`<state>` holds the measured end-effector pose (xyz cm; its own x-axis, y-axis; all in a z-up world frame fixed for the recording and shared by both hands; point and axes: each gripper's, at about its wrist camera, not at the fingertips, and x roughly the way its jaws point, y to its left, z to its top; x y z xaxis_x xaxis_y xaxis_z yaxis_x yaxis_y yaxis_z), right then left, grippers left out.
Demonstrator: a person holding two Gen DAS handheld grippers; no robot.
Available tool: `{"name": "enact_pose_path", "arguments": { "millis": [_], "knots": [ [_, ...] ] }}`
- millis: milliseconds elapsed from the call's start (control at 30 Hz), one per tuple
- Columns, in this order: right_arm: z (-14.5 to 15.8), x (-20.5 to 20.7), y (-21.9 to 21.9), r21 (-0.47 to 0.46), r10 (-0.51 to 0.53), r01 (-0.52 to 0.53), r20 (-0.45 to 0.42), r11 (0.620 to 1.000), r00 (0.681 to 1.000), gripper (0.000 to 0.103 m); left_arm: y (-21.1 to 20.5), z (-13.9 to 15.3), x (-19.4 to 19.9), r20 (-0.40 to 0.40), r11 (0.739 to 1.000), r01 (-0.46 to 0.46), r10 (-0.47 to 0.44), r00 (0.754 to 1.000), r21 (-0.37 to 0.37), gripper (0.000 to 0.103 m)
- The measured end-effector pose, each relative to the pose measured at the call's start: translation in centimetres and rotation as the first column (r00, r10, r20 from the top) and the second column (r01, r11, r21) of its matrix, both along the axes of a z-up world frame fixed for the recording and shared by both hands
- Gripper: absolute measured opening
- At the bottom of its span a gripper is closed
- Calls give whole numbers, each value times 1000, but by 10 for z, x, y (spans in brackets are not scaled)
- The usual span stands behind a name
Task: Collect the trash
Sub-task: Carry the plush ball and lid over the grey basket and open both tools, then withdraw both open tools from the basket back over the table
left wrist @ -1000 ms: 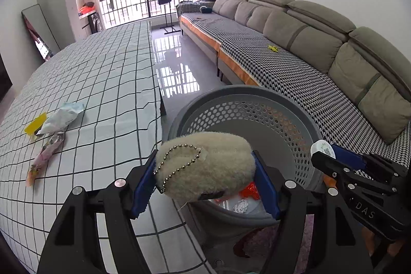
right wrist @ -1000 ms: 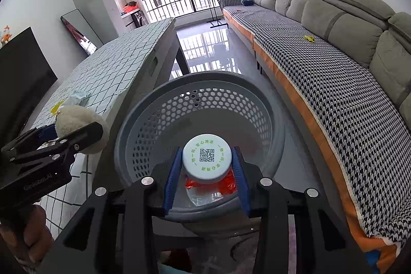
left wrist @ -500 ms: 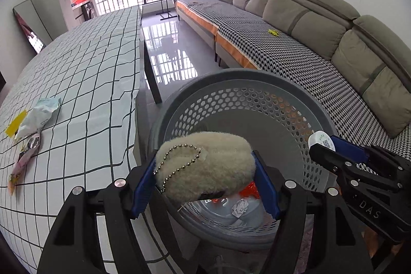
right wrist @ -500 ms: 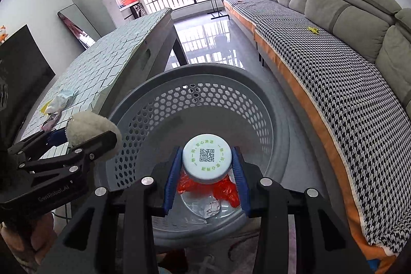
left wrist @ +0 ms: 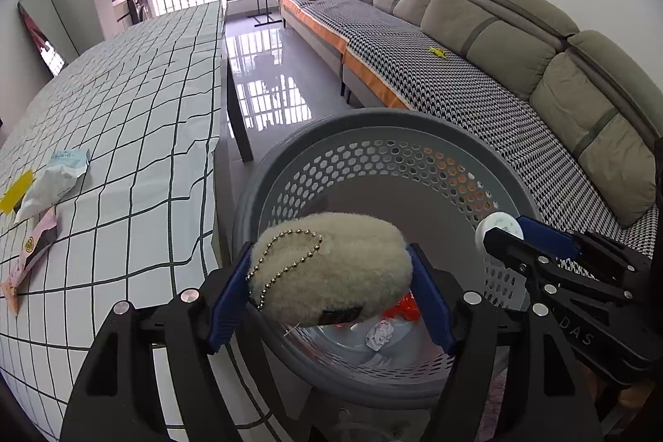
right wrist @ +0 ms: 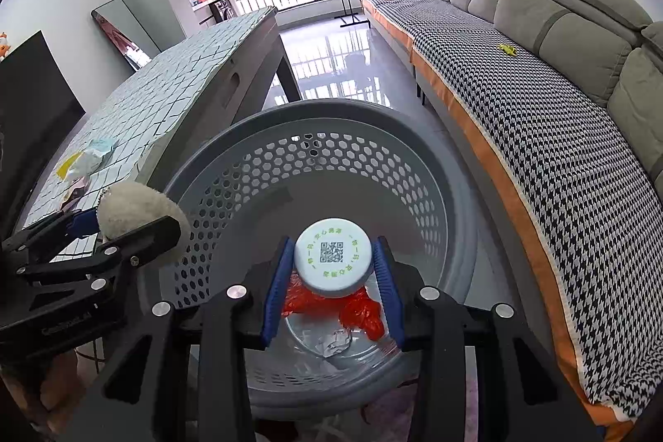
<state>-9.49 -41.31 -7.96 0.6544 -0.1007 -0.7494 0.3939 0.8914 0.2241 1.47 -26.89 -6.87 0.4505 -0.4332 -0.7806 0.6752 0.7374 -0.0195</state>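
Both grippers hang over the grey laundry basket (left wrist: 414,127): left gripper (left wrist: 329,286) jaws easing off a fuzzy keychain plush (left wrist: 327,272), right gripper (right wrist: 333,276) jaws loosening around a white bottle cap (right wrist: 332,255).

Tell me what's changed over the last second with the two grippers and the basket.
Both grippers came forward over the gray basket, which now fills more of each view. The left gripper holds the fluffy keychain, and the right gripper holds the white cap; both sets of jaws have just been opening slightly around them, and neither has dropped. The wrappers on the checked table stayed put.
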Motion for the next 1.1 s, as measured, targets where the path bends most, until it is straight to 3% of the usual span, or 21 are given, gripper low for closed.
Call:
{"name": "enact_pose_path", "arguments": {
  "millis": [67,600,967,1100],
  "knots": [
    [0,-1,-1,1,-5,5,6,1000,1000,48,1,0,0,1,1000,0,0,1000,0,72],
    [-4,-5,-5,25,-29,29,-4,999,1000,48,-2,0,-1,5,1000,-16,16,1000,11,76],
    [0,-13,-3,45,-45,45,9,998,999,71,-2,0,-1,10,999,-29,29,1000,17,76],
    [2,-15,-3,58,-46,46,-5,997,999,75,-2,2,-3,16,999,-32,32,999,22,76]
  ]
}}
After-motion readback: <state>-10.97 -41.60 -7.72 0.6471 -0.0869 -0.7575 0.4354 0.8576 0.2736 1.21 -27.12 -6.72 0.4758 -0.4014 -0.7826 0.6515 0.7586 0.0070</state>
